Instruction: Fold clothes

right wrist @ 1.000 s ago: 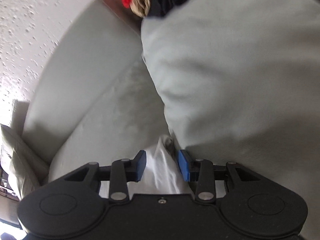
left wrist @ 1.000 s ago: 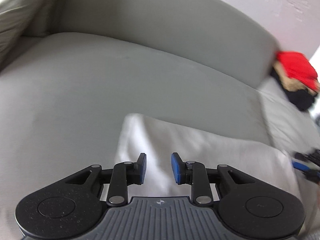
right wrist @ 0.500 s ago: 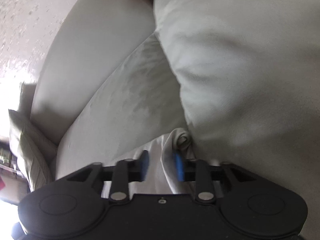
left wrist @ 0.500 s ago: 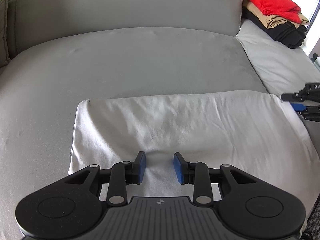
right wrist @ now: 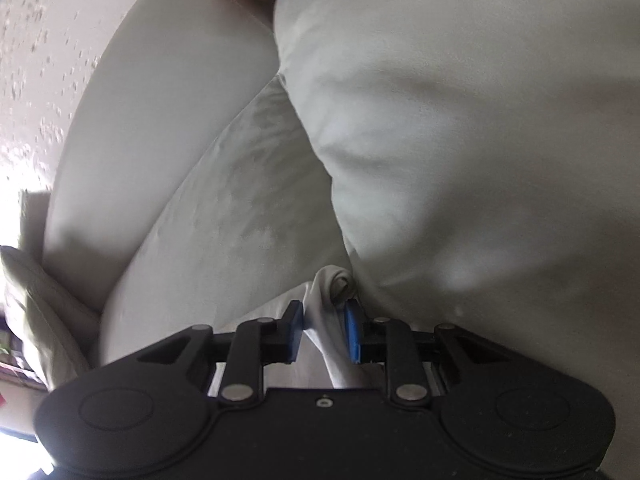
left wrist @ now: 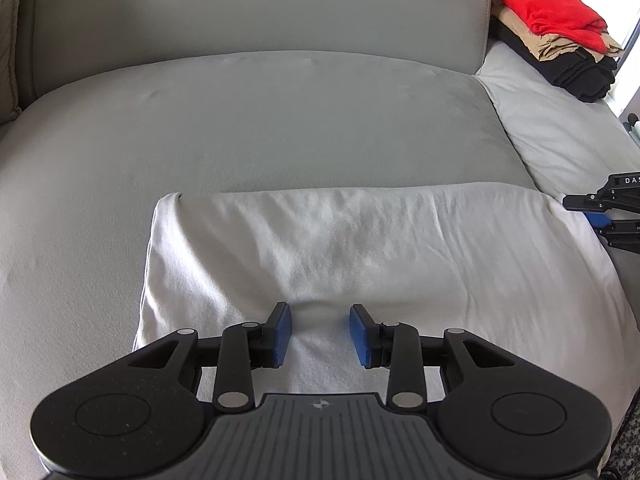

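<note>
One white garment (left wrist: pixel 360 256) spread at the sofa seat's (left wrist: pixel 280 120) front edge, under the left gripper (left wrist: pixel 320 334), jaws just widening, unloaded, and right gripper (right wrist: pixel 323 330), jaws just narrowing around one bunched corner; three folded clothes (left wrist: pixel 560 40) stacked at the far right corner.

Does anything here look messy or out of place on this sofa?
Mostly tidy. The white garment lies fairly flat on the grey sofa, but its right corner is bunched into a small roll between the right gripper pads. The folded stack at the far end sits neatly, red piece on top.
</note>
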`<state>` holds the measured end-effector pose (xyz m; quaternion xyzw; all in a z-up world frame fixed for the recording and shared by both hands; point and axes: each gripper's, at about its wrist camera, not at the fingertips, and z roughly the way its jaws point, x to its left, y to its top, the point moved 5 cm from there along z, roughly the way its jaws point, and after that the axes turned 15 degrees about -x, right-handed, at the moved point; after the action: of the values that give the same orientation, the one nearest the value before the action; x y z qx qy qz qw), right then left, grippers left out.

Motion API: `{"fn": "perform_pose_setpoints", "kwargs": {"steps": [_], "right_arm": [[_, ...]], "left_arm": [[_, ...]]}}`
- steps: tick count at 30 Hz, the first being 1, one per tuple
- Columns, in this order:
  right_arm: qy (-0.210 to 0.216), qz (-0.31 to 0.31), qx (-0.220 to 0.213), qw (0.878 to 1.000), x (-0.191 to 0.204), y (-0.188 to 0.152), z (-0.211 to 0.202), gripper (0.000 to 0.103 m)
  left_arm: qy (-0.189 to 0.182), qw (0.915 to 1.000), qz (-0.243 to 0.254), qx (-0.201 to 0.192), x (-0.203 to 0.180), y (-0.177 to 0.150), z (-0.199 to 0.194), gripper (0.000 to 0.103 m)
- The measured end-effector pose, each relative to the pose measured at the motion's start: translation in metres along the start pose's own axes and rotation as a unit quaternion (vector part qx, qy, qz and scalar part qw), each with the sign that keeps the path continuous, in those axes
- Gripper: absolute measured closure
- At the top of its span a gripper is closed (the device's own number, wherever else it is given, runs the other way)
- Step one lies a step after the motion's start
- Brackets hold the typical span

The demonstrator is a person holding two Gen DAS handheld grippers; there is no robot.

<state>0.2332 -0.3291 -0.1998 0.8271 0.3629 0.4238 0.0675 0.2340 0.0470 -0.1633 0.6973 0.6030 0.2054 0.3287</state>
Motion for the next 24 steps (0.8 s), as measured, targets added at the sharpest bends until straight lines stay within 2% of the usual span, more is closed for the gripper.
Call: {"fn": "perform_pose_setpoints", "kwargs": {"steps": [4, 7, 9, 10, 13, 15, 17, 19, 22, 24], "right_arm": [[0.012, 0.057, -0.01, 0.998, -0.008, 0.002, 0.007, 0.081], [-0.007, 0.041, -0.011, 0.999, -0.005, -0.001, 0.013, 0.082], [-0.033, 0.016, -0.021, 0.999, -0.002, -0.005, 0.015, 0.095], [-0.043, 0.008, -0.028, 0.999, -0.002, -0.006, 0.014, 0.096], [-0.054, 0.002, -0.069, 0.996, -0.003, -0.003, 0.002, 0.097], [-0.069, -0.03, -0.103, 0.992, -0.002, 0.001, -0.012, 0.097], [-0.09, -0.066, -0.141, 0.984, -0.001, 0.006, -0.027, 0.103], [-0.114, -0.103, -0.182, 0.971, -0.001, 0.013, -0.043, 0.103], [-0.079, -0.09, -0.165, 0.979, -0.011, 0.018, -0.053, 0.099], [-0.04, -0.067, -0.124, 0.989, -0.015, 0.019, -0.051, 0.088]], "left_arm": [[0.0, 1.0, -0.001, 0.0, 0.0, 0.0, 0.001, 0.068], [0.001, 1.0, -0.001, 0.0, 0.001, 0.0, 0.001, 0.068], [0.001, 1.0, -0.002, -0.001, 0.001, 0.0, 0.001, 0.068], [0.001, 1.0, -0.003, -0.001, 0.002, 0.0, 0.001, 0.067], [0.003, 1.0, -0.006, 0.0, 0.004, -0.001, 0.001, 0.067], [0.005, 0.9999, -0.009, 0.001, 0.005, -0.001, 0.001, 0.067], [0.006, 0.9999, -0.015, 0.001, 0.006, -0.001, 0.001, 0.067], [0.007, 0.9998, -0.018, 0.001, 0.007, -0.001, 0.001, 0.066], [0.008, 0.9999, -0.014, 0.001, 0.006, -0.001, 0.002, 0.066], [0.009, 0.9999, -0.014, 0.001, 0.006, -0.001, 0.002, 0.066]]}}
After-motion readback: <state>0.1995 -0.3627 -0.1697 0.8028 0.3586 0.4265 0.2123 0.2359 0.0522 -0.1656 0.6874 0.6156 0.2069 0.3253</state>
